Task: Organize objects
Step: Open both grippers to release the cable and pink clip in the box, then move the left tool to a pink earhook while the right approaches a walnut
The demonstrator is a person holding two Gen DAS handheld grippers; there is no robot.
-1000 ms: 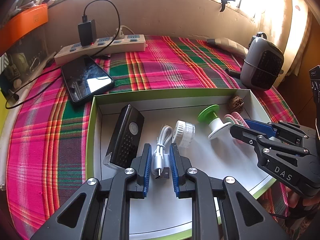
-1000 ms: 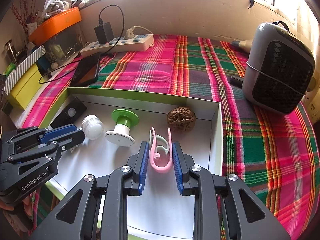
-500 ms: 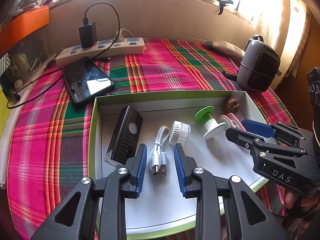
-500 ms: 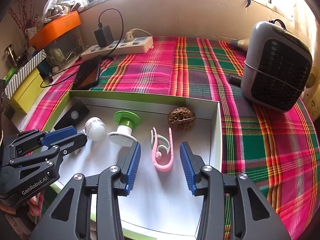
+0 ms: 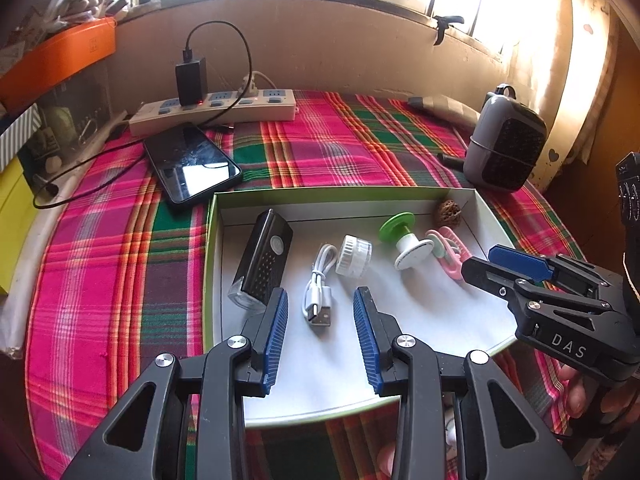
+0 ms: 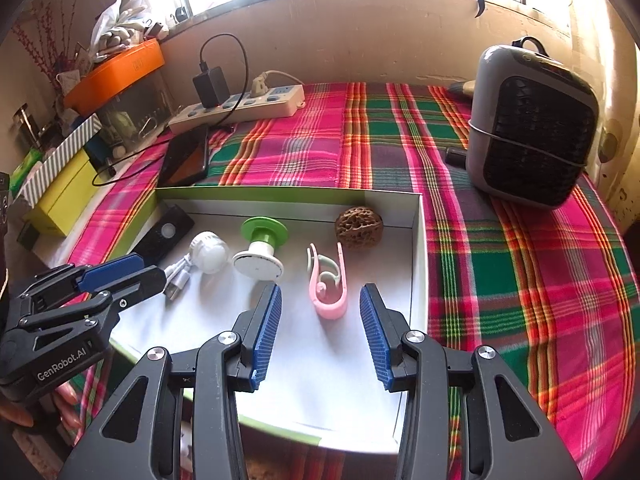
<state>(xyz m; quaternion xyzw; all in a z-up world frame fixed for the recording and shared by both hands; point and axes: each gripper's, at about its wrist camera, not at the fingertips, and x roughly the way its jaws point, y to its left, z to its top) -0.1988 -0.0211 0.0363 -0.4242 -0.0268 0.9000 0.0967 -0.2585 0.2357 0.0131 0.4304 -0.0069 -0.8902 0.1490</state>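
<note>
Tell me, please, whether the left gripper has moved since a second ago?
Yes: the left gripper has opened and drawn back from the white USB cable, which stays in the box.

Green-rimmed white tray [image 5: 344,193] | black speaker-like box [image 5: 262,258] at left | coiled white USB cable [image 5: 318,294] flat | white ribbed cap [image 5: 354,256] on side | green-topped white spool [image 6: 262,248] tipped | pink clip [image 6: 328,284] (open end away) | walnut [image 6: 359,227] in far right corner
</note>
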